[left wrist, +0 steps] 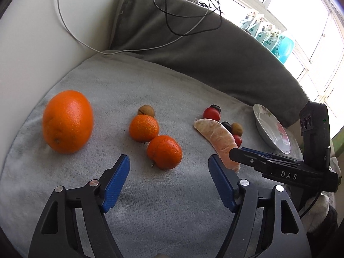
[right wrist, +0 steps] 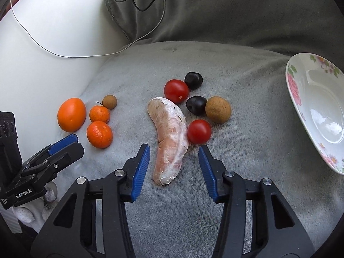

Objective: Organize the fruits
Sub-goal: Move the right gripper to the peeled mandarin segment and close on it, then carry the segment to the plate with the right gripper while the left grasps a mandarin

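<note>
**Both grippers apart over the fruit, plate not yet used**

Left wrist view: your left gripper (left wrist: 168, 167) has its jaws apart, nothing between the pads; it hangs just short of the near mandarin (left wrist: 164, 151), which sits roughly on its centre line, so that looks like your pick. A second mandarin (left wrist: 143, 128) touches it behind, with a small brown fruit (left wrist: 146, 111) touching that one. The big orange (left wrist: 67, 121) sits apart to the left. All lie loose on the grey towel (left wrist: 129, 81), which probably stops them rolling. Your right gripper (left wrist: 243, 152) comes in from the right, over the near end of the peeled citrus segment (left wrist: 217, 137).

Right wrist view: right gripper (right wrist: 173, 163) jaws apart, straddling the lower half of the peeled segment (right wrist: 169, 137) with a gap on both sides, pads not pressing. You've lined it across the narrow width, sensible for a soft curved piece. A cherry tomato (right wrist: 198, 131) touches the segment close to the right pad and could get nudged. Another tomato (right wrist: 176, 91), two dark fruits (right wrist: 193, 80) (right wrist: 196, 105) and a brown fruit (right wrist: 218, 109) cluster behind. The flowered plate (right wrist: 294, 86) sits empty at right, tilted on the soft cloth, likely the drop spot. Left gripper (right wrist: 64, 145) shows side-on by the mandarins
</note>
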Action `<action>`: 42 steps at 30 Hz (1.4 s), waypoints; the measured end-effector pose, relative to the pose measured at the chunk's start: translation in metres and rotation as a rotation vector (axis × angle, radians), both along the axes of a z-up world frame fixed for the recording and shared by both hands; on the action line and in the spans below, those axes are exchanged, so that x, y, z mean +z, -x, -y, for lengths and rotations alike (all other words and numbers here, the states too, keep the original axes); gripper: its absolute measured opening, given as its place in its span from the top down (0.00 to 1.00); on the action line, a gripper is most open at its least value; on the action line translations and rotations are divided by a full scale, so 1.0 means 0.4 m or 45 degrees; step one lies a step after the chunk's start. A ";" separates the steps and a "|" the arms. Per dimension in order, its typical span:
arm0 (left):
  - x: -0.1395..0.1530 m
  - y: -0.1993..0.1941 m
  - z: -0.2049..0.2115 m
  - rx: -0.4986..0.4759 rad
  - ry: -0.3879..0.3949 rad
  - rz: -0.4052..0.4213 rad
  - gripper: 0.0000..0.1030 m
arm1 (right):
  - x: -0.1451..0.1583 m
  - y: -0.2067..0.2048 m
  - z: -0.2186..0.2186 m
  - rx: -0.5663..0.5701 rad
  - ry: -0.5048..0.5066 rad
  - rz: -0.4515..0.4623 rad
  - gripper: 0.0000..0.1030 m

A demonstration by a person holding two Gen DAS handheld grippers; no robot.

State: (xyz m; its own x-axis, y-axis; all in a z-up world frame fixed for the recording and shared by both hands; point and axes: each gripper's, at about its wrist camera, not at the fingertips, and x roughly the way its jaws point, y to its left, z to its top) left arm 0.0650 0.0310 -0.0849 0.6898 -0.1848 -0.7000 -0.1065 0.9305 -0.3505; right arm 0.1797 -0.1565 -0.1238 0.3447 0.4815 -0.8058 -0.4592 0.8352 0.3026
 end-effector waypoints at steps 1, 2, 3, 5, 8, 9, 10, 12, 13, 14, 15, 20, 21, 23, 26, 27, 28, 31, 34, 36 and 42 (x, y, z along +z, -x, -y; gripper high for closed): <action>-0.002 -0.002 -0.002 0.000 0.004 -0.002 0.28 | -0.004 -0.003 -0.001 -0.001 0.003 -0.006 0.52; -0.005 -0.004 -0.003 -0.002 0.009 -0.006 0.30 | -0.007 -0.006 -0.004 -0.004 0.003 -0.010 0.52; -0.006 -0.004 -0.002 -0.006 0.016 -0.010 0.32 | -0.008 -0.008 -0.006 -0.005 0.000 -0.015 0.52; -0.012 -0.011 -0.003 -0.010 0.026 -0.022 0.33 | -0.012 -0.011 -0.013 -0.007 0.000 -0.017 0.52; -0.025 -0.026 -0.009 -0.009 0.036 -0.046 0.33 | -0.013 -0.013 -0.020 -0.005 0.005 -0.017 0.52; -0.028 -0.029 -0.007 -0.010 0.041 -0.053 0.35 | -0.014 -0.015 -0.024 -0.003 0.007 -0.018 0.52; -0.029 -0.032 -0.007 -0.014 0.047 -0.058 0.36 | -0.014 -0.016 -0.026 -0.003 0.008 -0.020 0.52; -0.032 -0.041 -0.006 -0.016 0.046 -0.070 0.36 | -0.014 -0.018 -0.031 -0.006 0.010 -0.021 0.52; -0.034 -0.044 -0.007 -0.014 0.046 -0.073 0.36 | -0.016 -0.019 -0.035 -0.006 0.013 -0.019 0.52; -0.036 -0.046 -0.007 -0.012 0.049 -0.075 0.36 | -0.016 -0.020 -0.037 -0.007 0.015 -0.017 0.52; -0.038 -0.048 -0.008 -0.010 0.052 -0.079 0.36 | -0.017 -0.022 -0.041 -0.009 0.018 -0.016 0.52; -0.050 -0.056 -0.008 -0.010 0.051 -0.093 0.38 | -0.017 -0.025 -0.055 -0.013 0.047 0.002 0.58; -0.049 -0.056 -0.007 -0.010 0.048 -0.094 0.38 | -0.019 -0.026 -0.055 -0.017 0.055 0.005 0.61; -0.052 -0.057 -0.009 -0.006 0.043 -0.100 0.41 | -0.017 -0.029 -0.052 -0.025 0.055 0.004 0.68; -0.054 -0.054 -0.006 0.001 0.037 -0.101 0.49 | -0.020 -0.026 -0.046 -0.027 0.046 0.005 0.69; -0.055 -0.051 -0.007 0.000 0.039 -0.098 0.50 | -0.020 -0.026 -0.046 -0.030 0.045 0.007 0.69; -0.055 -0.050 -0.004 -0.001 0.040 -0.095 0.53 | -0.020 -0.027 -0.046 -0.032 0.044 0.009 0.69; -0.055 -0.048 0.002 -0.009 0.051 -0.085 0.61 | -0.023 -0.022 -0.039 -0.038 0.035 0.014 0.70; -0.052 -0.045 0.005 -0.014 0.046 -0.079 0.62 | -0.024 -0.008 -0.023 -0.042 0.012 0.010 0.70; -0.052 -0.043 0.004 -0.015 0.047 -0.074 0.62 | -0.022 -0.004 -0.015 -0.041 -0.004 0.007 0.71; -0.043 -0.035 0.003 -0.017 0.056 -0.058 0.63 | -0.016 0.008 -0.010 -0.042 -0.035 0.019 0.72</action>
